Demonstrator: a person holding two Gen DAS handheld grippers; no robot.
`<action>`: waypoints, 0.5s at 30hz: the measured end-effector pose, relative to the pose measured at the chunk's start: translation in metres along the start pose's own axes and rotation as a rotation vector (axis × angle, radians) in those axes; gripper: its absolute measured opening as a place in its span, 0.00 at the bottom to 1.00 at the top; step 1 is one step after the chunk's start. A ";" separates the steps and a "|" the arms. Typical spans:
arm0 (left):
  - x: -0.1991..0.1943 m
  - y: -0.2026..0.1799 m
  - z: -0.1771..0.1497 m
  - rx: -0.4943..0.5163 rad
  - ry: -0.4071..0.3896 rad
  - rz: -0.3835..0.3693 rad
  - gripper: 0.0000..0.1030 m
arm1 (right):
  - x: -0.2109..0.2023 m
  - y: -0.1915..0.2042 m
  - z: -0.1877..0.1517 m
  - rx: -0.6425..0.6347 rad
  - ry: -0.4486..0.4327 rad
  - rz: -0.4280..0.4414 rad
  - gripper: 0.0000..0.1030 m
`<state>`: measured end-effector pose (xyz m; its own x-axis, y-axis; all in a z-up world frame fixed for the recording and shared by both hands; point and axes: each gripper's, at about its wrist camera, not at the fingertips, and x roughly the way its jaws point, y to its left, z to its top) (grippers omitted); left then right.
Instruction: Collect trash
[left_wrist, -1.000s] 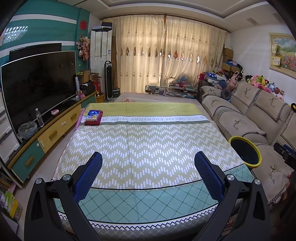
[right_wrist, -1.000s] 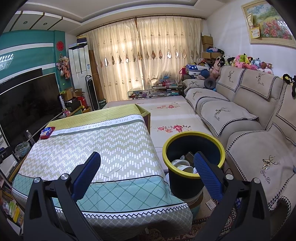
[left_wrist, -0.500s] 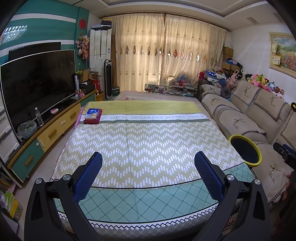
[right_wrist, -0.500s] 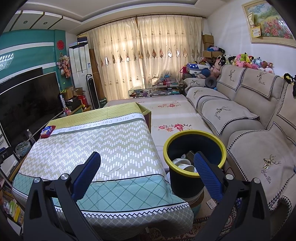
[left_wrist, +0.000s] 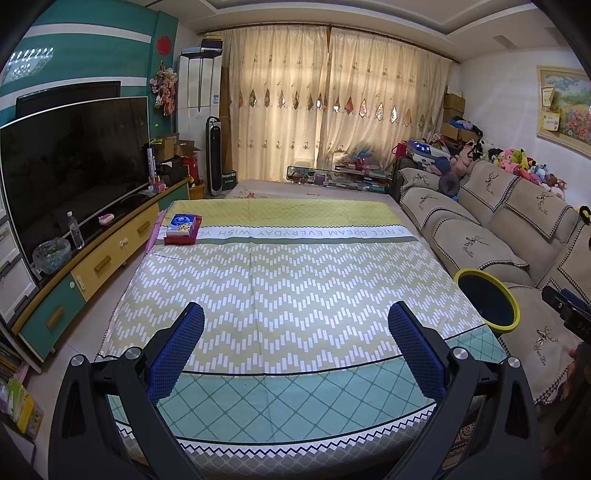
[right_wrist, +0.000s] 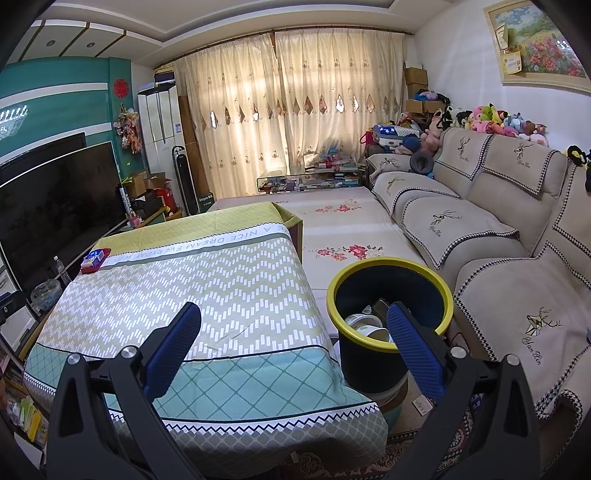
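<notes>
Both cameras have drifted back a touch since a second ago, and the table sits a little farther off in each view. Over on the far left corner of the patterned tablecloth (left_wrist: 288, 280) lies a red tissue pack (left_wrist: 181, 229), alone up there. The left gripper (left_wrist: 295, 332) hangs over the near edge, blue pads spread wide, nothing between them. Moving right: the right gripper (right_wrist: 293, 325) is likewise splayed and empty, its right finger crossing the yellow-rimmed trash bin (right_wrist: 391, 295). The bin stands on the floor between table and sofa (right_wrist: 480, 236), with white cups and other trash (right_wrist: 364, 325) inside.
</notes>
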<state>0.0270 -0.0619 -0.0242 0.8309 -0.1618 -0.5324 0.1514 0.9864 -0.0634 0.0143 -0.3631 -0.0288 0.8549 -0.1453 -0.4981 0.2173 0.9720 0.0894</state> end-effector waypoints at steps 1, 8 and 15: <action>0.000 0.000 0.000 0.000 0.000 0.000 0.95 | 0.000 0.000 0.000 0.000 0.000 0.000 0.93; 0.007 -0.001 -0.002 -0.012 0.011 -0.026 0.95 | 0.001 0.000 -0.001 0.000 0.004 0.000 0.93; 0.021 0.003 -0.002 -0.025 0.029 -0.026 0.95 | 0.009 0.003 -0.004 -0.007 0.019 0.012 0.93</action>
<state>0.0436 -0.0622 -0.0370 0.8109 -0.1871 -0.5544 0.1592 0.9823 -0.0985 0.0212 -0.3609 -0.0363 0.8483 -0.1297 -0.5135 0.2035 0.9749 0.0899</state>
